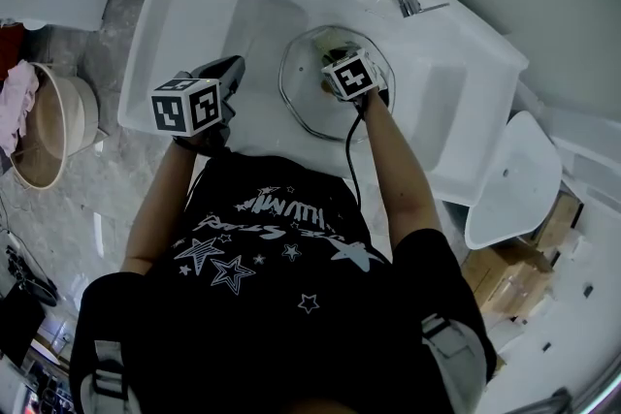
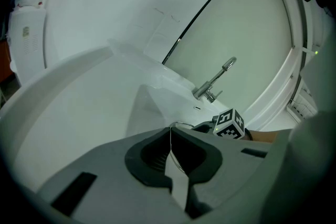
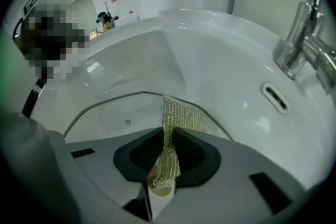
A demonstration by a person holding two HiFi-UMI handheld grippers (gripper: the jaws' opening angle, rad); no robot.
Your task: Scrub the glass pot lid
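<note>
Right gripper (image 3: 168, 134) jaws pinch mesh scrub cloth (image 3: 184, 115) against glass pot lid (image 3: 113, 118), lying in sink (image 3: 220, 86), for rubbing; left gripper (image 2: 170, 134) jaws pressed together, empty, held aside.

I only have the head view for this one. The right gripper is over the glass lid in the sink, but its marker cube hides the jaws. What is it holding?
Observer: The right gripper is shut on a gold mesh scrubbing pad. The pad's free end lies against the glass pot lid.
Reviewer: And the left one, at the basin's edge?
Observer: The left gripper has its jaws together with nothing between them. It points across the sink toward the faucet.
</note>
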